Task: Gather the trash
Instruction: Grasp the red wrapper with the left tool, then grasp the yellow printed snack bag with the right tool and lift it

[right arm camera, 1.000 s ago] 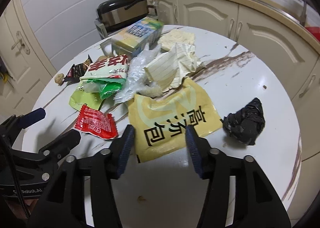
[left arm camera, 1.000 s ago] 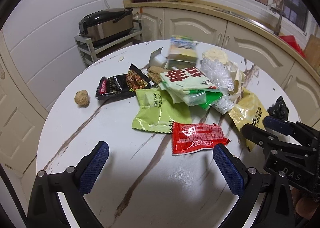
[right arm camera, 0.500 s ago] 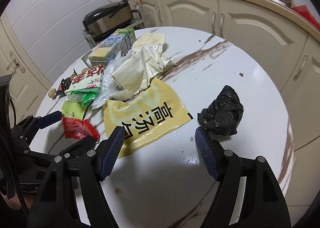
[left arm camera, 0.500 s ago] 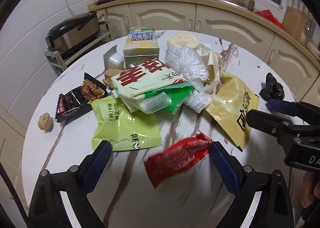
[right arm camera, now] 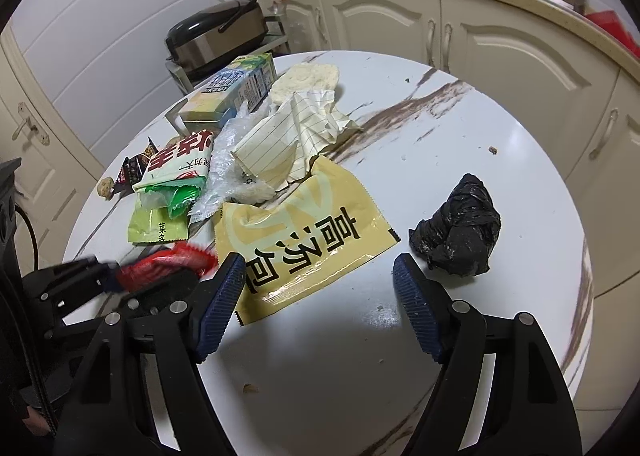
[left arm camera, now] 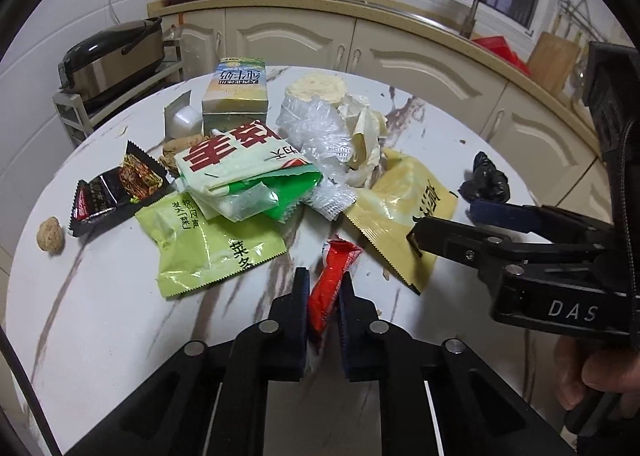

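Litter is piled on a round white marble table (left arm camera: 100, 316). My left gripper (left arm camera: 322, 280) is shut on a red wrapper (left arm camera: 332, 284), pinched upright between its blue pads near the table's front. The same red wrapper (right arm camera: 168, 260) shows blurred at the left of the right wrist view. My right gripper (right arm camera: 320, 268) hovers with its jaws opening over the corner of a yellow packet (right arm camera: 304, 240), and its pads press on nothing. A crumpled black bag (right arm camera: 460, 232) lies just right of its right finger. A green packet (left arm camera: 208, 240) lies left of the red wrapper.
Further back lie a white-and-green packet (left arm camera: 240, 164), clear plastic (left arm camera: 316, 132), lined paper (right arm camera: 288, 136), a milk carton (left arm camera: 236, 92), a dark wrapper (left arm camera: 112, 192) and a brown lump (left arm camera: 50, 234). Behind the table are cream cabinets and an appliance (left arm camera: 112, 56) on a rack. A hand (left arm camera: 596, 372) holds the right gripper.
The left jaws went from wide open to shut on the red wrapper, which now stands crumpled between them. The right jaws widened, and the black bag now sits beside the right finger.
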A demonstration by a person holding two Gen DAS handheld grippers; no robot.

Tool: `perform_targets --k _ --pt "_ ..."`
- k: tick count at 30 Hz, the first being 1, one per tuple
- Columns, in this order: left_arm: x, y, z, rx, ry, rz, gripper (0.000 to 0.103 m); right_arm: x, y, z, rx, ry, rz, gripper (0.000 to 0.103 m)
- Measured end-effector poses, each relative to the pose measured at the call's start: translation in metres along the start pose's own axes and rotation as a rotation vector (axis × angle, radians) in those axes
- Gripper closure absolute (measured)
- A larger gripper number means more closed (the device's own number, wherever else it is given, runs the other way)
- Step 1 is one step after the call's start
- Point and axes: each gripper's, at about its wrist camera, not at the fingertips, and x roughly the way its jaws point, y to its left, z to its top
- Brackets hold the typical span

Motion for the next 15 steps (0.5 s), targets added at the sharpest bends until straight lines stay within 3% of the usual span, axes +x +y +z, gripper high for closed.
perform_targets --k 4,7,10,15 --pt "-0.003 0.002 -0.002 -0.026 -0.005 -0.007 0.097 -0.001 0.002 -0.001 0.004 0.000 -0.008 0.029" --pt "-0.007 0.003 -0.005 -0.045 -0.009 -0.008 0.098 0.000 0.006 0.002 0.013 -0.005 -0.013 0.018" --pt "-0.014 0.012 -0.012 -0.074 -0.016 0.008 0.098 0.005 0.016 0.008 0.008 -0.009 -0.015 0.017" --pt "-0.028 0.029 -0.020 -0.123 -0.030 0.046 0.098 0.027 0.038 0.012 -0.091 0.020 -0.127 0.014"
